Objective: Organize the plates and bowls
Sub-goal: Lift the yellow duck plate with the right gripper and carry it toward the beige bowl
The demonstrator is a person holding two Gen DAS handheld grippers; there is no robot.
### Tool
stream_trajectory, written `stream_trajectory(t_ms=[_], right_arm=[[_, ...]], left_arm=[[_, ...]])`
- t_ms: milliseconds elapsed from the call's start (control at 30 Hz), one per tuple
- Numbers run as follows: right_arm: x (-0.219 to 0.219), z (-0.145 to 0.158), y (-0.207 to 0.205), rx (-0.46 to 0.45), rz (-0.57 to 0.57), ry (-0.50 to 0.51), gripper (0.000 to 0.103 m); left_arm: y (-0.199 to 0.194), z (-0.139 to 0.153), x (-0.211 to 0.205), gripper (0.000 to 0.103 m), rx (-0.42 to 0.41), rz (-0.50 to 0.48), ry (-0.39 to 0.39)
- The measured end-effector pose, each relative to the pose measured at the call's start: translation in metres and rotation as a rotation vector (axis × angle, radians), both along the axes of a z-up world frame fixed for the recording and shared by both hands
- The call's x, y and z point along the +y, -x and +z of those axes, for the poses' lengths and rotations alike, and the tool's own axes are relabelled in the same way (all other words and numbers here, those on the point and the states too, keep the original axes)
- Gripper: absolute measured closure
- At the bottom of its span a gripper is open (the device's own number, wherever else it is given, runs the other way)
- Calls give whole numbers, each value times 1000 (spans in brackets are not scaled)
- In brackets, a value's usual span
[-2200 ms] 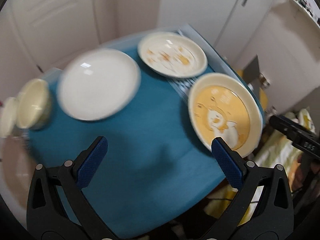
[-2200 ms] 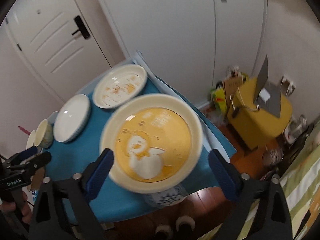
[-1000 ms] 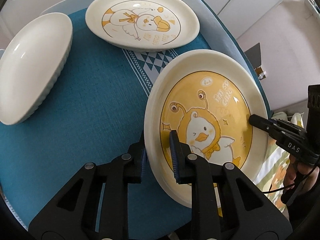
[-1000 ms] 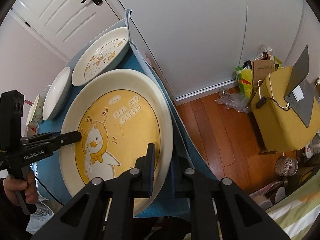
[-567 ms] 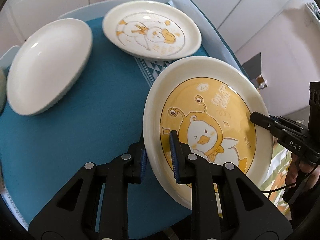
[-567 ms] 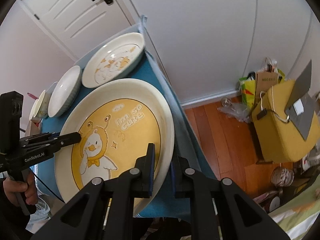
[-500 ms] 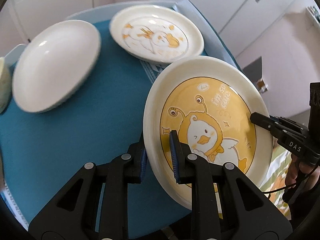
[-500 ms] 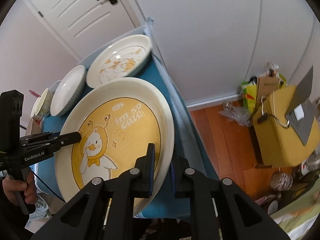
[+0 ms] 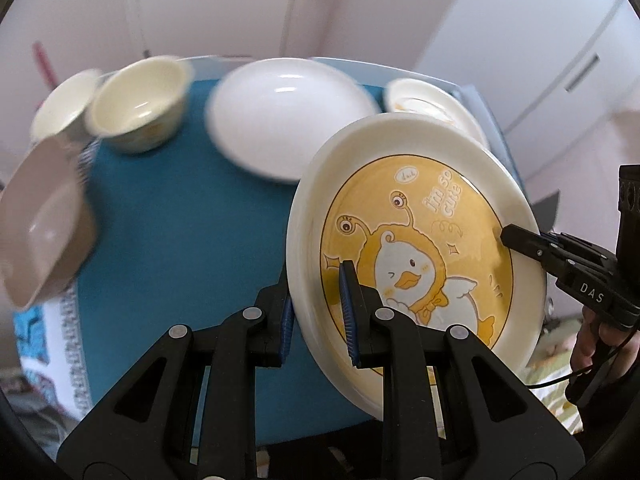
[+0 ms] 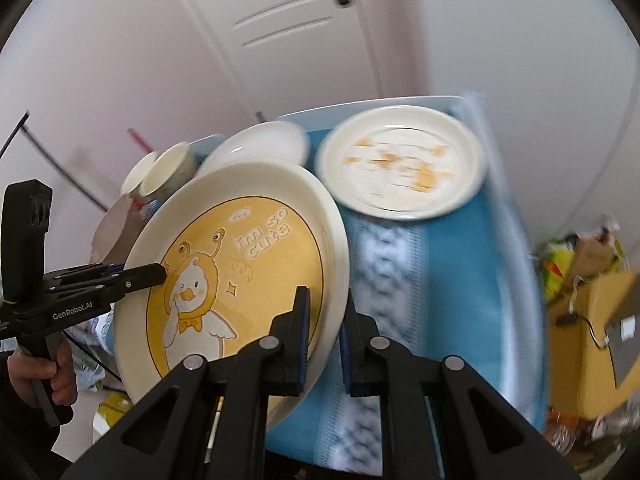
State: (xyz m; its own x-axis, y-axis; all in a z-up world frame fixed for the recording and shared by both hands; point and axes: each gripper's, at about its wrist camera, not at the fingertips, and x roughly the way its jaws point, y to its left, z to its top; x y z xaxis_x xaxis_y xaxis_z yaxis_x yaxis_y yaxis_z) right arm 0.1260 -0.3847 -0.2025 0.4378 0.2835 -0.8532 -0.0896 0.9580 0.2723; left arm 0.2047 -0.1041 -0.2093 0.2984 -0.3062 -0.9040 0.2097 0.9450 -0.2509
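A large cream plate with a yellow duck picture (image 9: 432, 216) (image 10: 240, 264) is held tilted above the blue table by both grippers. My left gripper (image 9: 316, 312) is shut on its left rim. My right gripper (image 10: 324, 328) is shut on its opposite rim and shows in the left wrist view (image 9: 560, 264). On the blue tablecloth (image 9: 172, 216) lie a plain white plate (image 9: 288, 120), a duck-printed cream plate (image 10: 400, 168) and a cream bowl (image 9: 140, 104).
A second cream bowl (image 9: 60, 108) stands at the far left beside the first. A pinkish square dish (image 9: 40, 228) is at the left edge. A white door (image 10: 288, 12) is behind the table. A yellow stool with clutter (image 10: 588, 320) stands right of the table.
Both grippers closed on the duck plate, lifted it off the table and have swung it left toward the white plate and bowls.
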Motion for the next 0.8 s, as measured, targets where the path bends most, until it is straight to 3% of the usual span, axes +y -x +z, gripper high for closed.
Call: stream_trajectory(t_ms=[433, 800], right_arm=[[126, -45, -30, 79, 218, -12, 90], [184, -73, -45, 98, 291, 26, 90]], left_arm=[[5, -39, 118, 86, 70, 183, -26], [14, -66, 163, 86, 82, 216, -11]])
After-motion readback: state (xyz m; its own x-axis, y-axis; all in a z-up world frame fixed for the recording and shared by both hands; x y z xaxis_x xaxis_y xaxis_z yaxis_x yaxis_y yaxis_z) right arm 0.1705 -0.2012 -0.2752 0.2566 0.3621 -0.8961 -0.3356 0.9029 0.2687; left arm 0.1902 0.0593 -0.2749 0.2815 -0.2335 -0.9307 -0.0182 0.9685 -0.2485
